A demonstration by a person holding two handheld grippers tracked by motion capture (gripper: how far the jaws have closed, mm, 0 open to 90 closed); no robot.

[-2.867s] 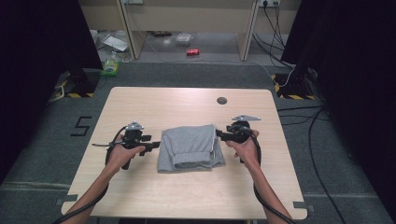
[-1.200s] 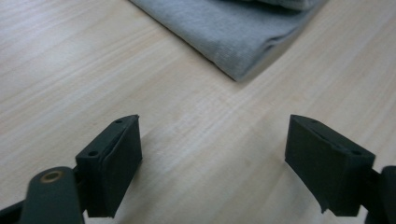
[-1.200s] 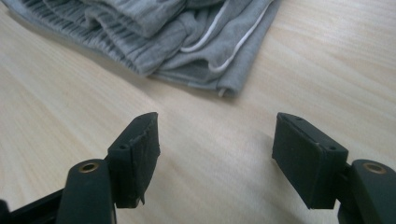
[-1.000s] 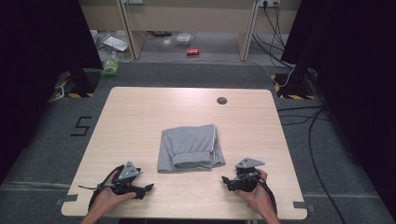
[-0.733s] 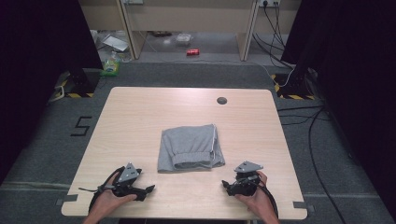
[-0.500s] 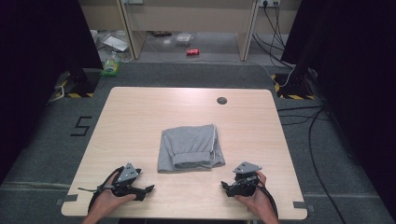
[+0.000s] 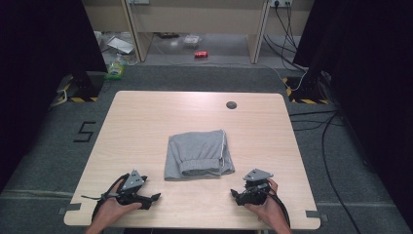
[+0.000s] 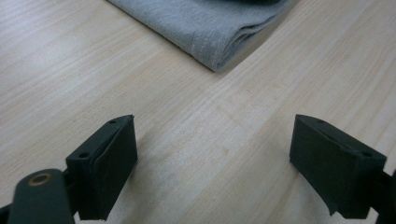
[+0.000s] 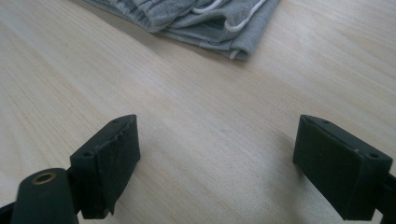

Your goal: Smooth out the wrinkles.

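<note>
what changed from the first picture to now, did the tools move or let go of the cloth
Both tools drew back from the sides of the folded grey garment to the near edge of the table: left tool at the near left, right tool at the near right, both open and empty. The garment stayed in the middle, folded.

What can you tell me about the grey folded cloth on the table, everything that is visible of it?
The grey folded cloth looks like a soft knit garment, probably sweat shorts or trousers, folded into a rough square of several layers. A ribbed waistband lies across its near part, and a white drawstring shows at one edge. It lies flat near the middle of the wooden table. Nothing touches it except the table; both grippers rest apart from it, near the table's front edge.
</note>
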